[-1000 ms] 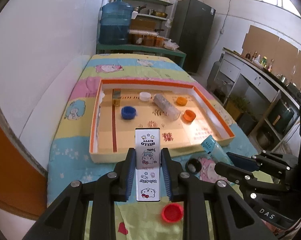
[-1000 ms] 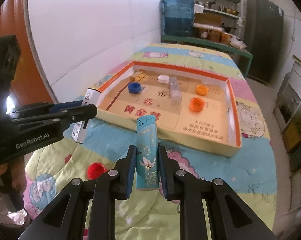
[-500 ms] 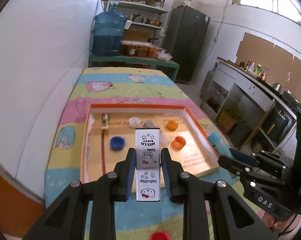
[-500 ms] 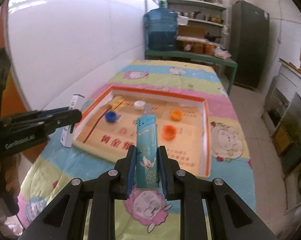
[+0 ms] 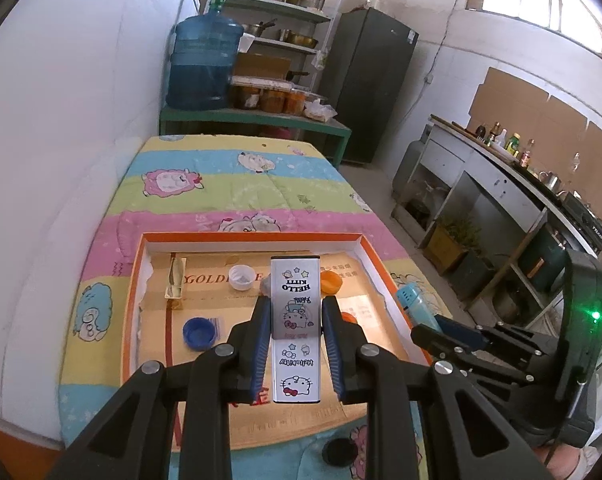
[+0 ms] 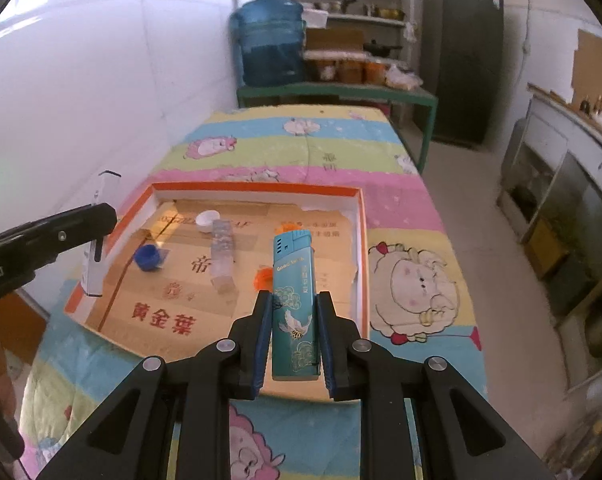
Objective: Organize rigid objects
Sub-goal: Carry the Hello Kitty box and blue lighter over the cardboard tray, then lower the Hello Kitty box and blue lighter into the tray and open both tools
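My left gripper point(image 5: 295, 312) is shut on a white Hello Kitty lighter point(image 5: 295, 328) and holds it upright above the orange-rimmed cardboard tray point(image 5: 245, 237). My right gripper point(image 6: 294, 304) is shut on a teal lighter point(image 6: 293, 300), above the tray's near right part point(image 6: 363, 264). In the tray lie a blue cap point(image 5: 199, 333), a white cap point(image 5: 241, 277), orange caps point(image 5: 331, 282), a gold lighter point(image 5: 175, 280) and a clear tube point(image 6: 222, 254). The teal lighter also shows in the left wrist view point(image 5: 415, 306).
The tray sits on a striped cartoon quilt point(image 5: 237, 184) against a white wall. A black cap point(image 5: 338, 452) lies on the quilt in front of the tray. A water jug point(image 5: 205, 64) and shelves stand beyond; a counter runs along the right.
Both grippers have risen and moved forward over the tray, each holding its lighter. The red cap on the quilt has dropped out of view.
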### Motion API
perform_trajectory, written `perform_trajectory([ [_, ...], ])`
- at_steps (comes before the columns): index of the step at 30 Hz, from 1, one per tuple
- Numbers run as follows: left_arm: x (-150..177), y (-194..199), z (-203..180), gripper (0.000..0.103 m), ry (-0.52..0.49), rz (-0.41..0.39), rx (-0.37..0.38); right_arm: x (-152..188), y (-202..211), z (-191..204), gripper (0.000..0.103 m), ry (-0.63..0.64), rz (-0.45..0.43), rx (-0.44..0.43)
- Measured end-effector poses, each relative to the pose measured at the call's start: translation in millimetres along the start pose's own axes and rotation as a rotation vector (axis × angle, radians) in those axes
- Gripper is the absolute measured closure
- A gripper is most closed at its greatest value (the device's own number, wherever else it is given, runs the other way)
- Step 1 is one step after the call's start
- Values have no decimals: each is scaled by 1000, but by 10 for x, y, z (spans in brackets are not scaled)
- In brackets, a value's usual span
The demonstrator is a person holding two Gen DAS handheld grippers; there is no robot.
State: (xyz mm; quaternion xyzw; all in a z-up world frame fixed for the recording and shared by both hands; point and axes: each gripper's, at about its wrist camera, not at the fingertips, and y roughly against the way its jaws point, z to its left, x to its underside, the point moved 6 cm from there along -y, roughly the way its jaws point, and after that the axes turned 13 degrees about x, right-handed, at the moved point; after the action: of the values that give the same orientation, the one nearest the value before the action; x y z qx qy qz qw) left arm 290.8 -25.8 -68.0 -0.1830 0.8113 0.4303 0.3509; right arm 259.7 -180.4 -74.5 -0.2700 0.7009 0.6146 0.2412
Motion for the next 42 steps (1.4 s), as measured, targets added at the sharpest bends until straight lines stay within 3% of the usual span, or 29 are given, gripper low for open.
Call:
perform_trajectory([
  [27, 235, -945, 577, 77, 62, 196, -114, -45, -835, 2, 81, 1, 106, -9],
  [42, 241, -1063, 649, 77, 62, 203, -107, -6, -1019, 71, 80, 22, 138, -16],
])
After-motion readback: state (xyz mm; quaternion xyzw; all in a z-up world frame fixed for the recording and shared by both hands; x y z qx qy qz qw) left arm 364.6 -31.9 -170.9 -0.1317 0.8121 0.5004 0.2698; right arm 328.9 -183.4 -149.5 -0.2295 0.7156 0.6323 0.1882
